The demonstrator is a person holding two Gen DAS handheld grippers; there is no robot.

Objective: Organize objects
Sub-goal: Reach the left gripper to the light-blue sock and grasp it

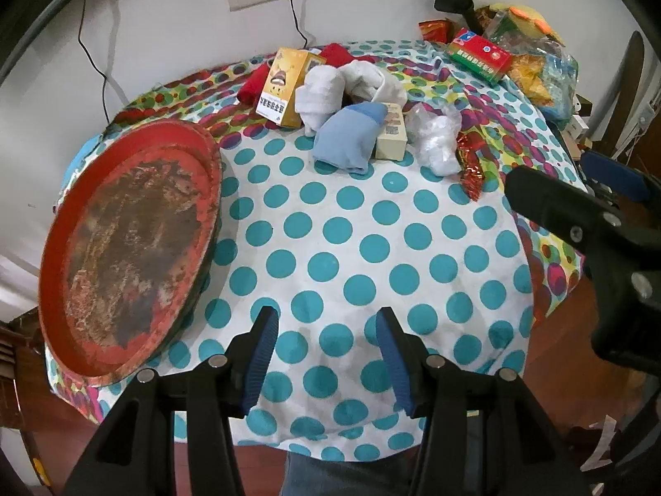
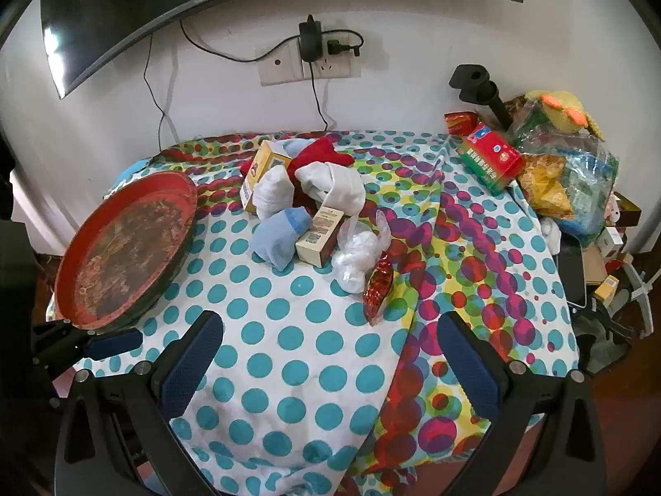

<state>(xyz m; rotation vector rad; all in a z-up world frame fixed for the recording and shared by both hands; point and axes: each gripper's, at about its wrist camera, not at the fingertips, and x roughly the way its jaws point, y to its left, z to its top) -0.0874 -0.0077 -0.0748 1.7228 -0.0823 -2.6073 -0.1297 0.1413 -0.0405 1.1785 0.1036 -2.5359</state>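
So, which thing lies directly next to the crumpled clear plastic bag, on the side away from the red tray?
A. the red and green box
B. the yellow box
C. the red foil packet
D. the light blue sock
C: the red foil packet lies right against the clear plastic bag, on the side facing away from the red tray.

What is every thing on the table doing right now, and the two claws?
Tray: empty, worn, at the table edge.
Blue sock: crumpled, lying against a box.
White socks: piled, tangled.
Yellow box: shut, lying tilted.
Beige box: shut, lying.
Red packet: sealed, lying.
Left claw: open, empty.
Right claw: open wide, empty.
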